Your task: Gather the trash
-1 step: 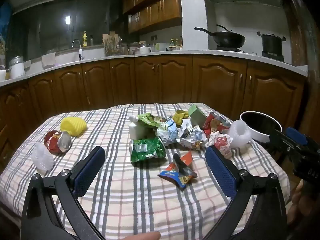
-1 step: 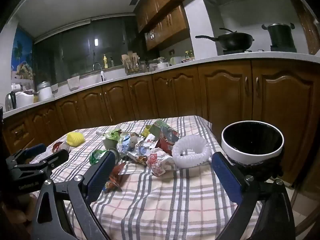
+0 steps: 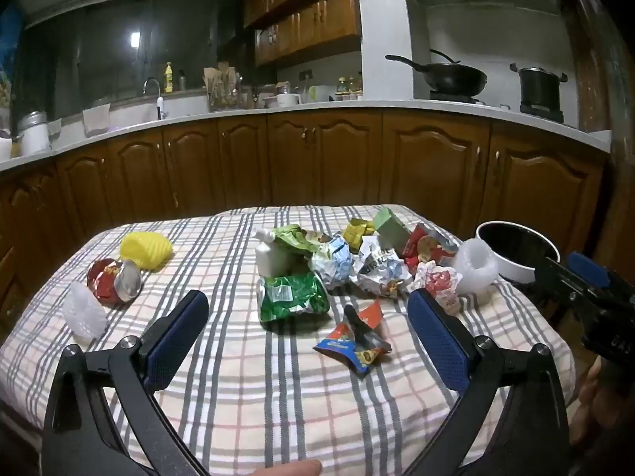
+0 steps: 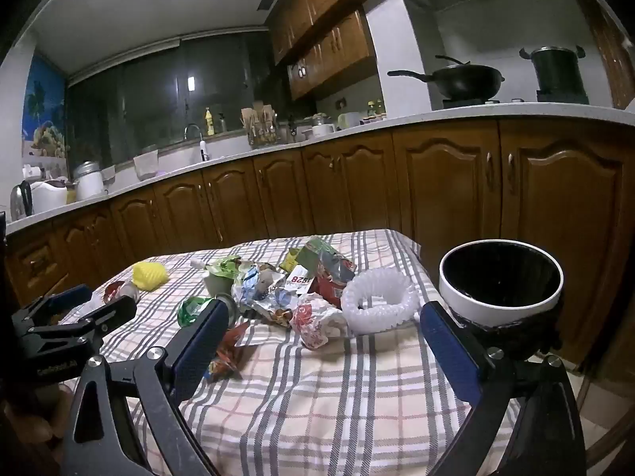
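Left wrist: left claw (image 3: 305, 317) agape over tablecloth (image 3: 246, 388), green wrapper (image 3: 293, 295) beyond

Your right gripper (image 3: 587, 281) is getting cut off by the frame edge in the left wrist view, so jaw state isn't showing there. The white bottle (image 3: 266, 258) is sitting partly behind the green wrapper (image 3: 293, 295). Print on the crumpled paper (image 3: 377, 267) is reading too small (blurry too). The bin (image 4: 501, 283) btm is hiding behind your blue pad (image 4: 450, 351).
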Available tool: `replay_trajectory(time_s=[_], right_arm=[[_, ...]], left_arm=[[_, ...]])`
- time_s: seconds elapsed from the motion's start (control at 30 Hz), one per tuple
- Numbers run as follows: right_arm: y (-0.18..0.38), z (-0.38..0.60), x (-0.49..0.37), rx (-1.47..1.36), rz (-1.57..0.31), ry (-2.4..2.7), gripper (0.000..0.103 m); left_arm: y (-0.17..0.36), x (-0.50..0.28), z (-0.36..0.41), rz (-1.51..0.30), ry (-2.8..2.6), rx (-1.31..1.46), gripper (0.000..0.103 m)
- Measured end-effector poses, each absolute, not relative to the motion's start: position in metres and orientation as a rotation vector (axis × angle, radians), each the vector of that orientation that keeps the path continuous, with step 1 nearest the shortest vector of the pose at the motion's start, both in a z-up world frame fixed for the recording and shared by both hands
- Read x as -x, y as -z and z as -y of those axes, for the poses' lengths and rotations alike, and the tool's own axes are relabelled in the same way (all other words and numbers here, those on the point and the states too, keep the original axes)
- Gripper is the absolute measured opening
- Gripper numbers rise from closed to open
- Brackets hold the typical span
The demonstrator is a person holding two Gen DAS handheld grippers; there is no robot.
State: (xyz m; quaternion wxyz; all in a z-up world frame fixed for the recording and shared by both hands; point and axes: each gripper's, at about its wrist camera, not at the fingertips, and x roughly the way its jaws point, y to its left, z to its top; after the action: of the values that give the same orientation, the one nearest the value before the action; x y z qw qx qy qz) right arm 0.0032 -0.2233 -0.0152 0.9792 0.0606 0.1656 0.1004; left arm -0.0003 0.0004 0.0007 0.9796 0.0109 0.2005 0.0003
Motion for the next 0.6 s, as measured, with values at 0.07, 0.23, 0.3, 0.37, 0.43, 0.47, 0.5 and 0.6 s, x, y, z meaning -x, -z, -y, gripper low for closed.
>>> replay_trajectory(time_s=[0.07,0.23,0.3,0.37,0.43,0.47,0.5,0.6], right_arm=[[0.0153,0.2232,-0.0032,-0.121,-0.329,-0.203,0.098],[0.0151,0.2229,-0.0027,-0.123,-0.33,-0.2,0.098],[0.0155,0.2235,-0.0034,-0.125,-0.331,-0.203,0.098],[0.0155,0.2233,-0.0026,-0.124,-0.331,-0.202,0.098],[0.0152,0.2235,-0.0034,-0.123,-0.332,-0.201,0.098],[0.0151,0.2236,-0.0034,-0.123,-0.332,-0.201,0.098],[0.0152,0.2233,-0.0039,-0.124,-0.334,-0.202,0.098],[0.0151,0.224,-0.0038,-0.125,-0.332,-0.201,0.099]], left_arm=[[-0.001,-0.0003,-0.0002,-0.402,-0.004,-0.019,0.103],[0.0047,0.0003,-0.0057,-0.399,0.003,-0.018,0.103],[0.0045,-0.0006,-0.0051,-0.403,0.003,-0.015,0.103],[0.0052,-0.0004,-0.0058,-0.403,0.004,-0.015,0.103],[0.0056,-0.0001,-0.0059,-0.403,0.005,-0.017,0.103],[0.0048,-0.0019,-0.0039,-0.405,-0.002,-0.009,0.103],[0.0051,-0.0018,-0.0044,-0.404,0.0,-0.01,0.103],[0.006,-0.0013,-0.0045,-0.402,0.003,-0.014,0.103]])
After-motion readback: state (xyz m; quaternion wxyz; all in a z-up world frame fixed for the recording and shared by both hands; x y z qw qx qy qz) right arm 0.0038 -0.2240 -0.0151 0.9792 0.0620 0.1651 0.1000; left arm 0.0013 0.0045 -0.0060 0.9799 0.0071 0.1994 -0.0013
